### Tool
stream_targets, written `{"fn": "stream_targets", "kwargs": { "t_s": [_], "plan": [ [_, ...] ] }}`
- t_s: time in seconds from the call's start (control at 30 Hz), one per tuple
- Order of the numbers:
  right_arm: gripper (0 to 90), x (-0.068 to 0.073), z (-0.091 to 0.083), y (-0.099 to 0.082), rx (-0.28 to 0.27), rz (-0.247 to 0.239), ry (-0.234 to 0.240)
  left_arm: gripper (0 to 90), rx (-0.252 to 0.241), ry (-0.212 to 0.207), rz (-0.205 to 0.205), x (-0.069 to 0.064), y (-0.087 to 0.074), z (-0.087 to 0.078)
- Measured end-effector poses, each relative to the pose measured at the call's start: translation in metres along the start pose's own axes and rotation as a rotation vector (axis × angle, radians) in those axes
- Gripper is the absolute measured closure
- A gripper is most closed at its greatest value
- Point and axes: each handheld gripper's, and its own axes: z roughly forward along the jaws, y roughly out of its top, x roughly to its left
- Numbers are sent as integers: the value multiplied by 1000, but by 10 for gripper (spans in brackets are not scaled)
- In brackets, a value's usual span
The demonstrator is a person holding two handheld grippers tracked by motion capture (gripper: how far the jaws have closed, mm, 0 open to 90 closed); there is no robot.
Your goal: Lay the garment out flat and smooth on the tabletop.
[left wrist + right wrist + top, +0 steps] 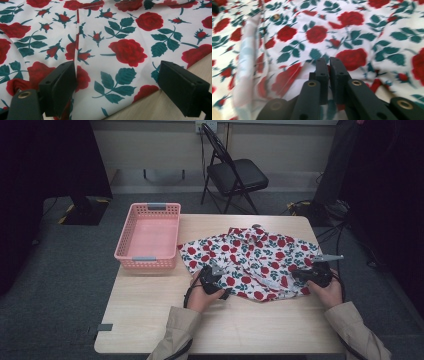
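Lying crosswise on table [150, 320], rose-print garment [250, 260]; left gripper [117, 85] wide open, right gripper [329, 67] pinching fabric.

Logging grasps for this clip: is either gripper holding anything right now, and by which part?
The right gripper is shut on the rose-print garment, pinching a fold near its right edge. The left gripper is open over the garment's near hem, holding nothing.

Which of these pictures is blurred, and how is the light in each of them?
Right gripper view: motion blur smears the rose-print cloth, most at the left. Left gripper view: sharp and evenly lit, with the open left claw crisp. High view: dim, with dark corners; the pink basket and the table are lit softly, without glare.
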Motion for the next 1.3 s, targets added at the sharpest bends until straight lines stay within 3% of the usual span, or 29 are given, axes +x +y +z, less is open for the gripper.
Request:
{"fn": "stream_targets", "kwargs": {
  "t_s": [0.27,0.5,0.7,0.97,1.3],
  "plan": [
    [874,6,-1,-13,17,-22,18,146,0,0,-6,0,1,1],
    [875,5,8,-6,19,-39,3,144,1,-2,-6,8,5,5],
    [875,3,11,0,-7,-22,8,147,1,1,-5,10,5,6],
    [875,20,-18,-5,-49,-58,49,150,0,4,-3,9,4,4],
    [874,29,-54,-35,-64,-62,85,154,-20,-3,-2,8,2,-4]
  ]
}}
